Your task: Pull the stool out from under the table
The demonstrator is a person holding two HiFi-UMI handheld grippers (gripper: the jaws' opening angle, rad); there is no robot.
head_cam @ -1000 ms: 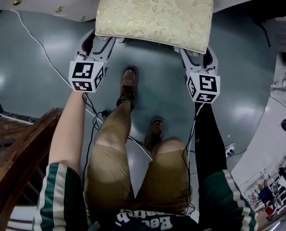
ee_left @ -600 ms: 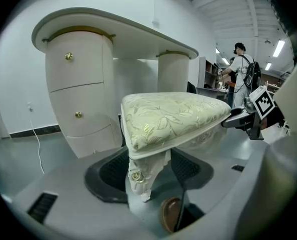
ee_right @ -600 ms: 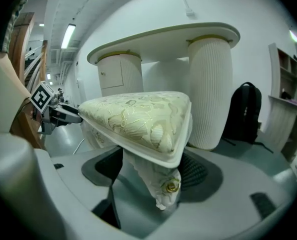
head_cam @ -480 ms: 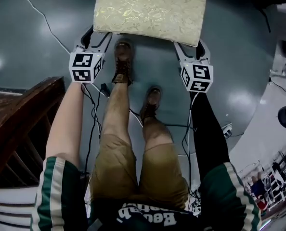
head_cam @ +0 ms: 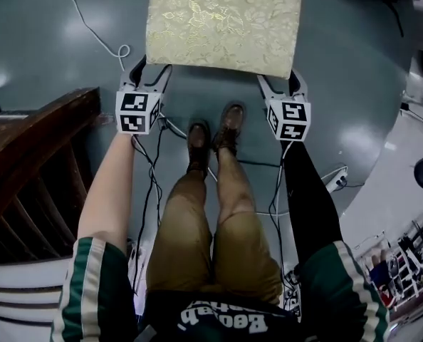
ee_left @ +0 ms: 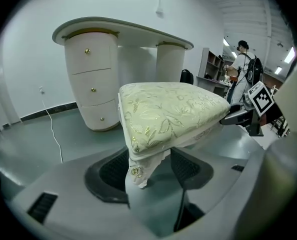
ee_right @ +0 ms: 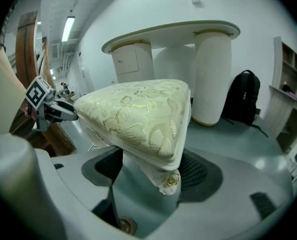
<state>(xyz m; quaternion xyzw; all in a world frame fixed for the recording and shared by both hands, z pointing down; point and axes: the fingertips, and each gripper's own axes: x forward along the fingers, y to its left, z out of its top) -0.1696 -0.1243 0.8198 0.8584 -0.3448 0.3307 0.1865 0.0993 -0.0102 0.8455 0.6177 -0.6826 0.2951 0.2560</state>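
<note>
The left gripper [head_cam: 151, 71] and right gripper [head_cam: 279, 81] each clamp a near corner of the stool [head_cam: 223, 23], the white table [ee_left: 123, 32] well beyond it, a wooden rail [head_cam: 40, 130] beside the left gripper, stool legs mostly hidden.

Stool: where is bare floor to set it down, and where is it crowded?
Bare floor lies right of the stool, up to the white surface. Left of it, floor is free up to the wooden furniture, except one cable. Around the shoes, cables crowd the floor.
</note>
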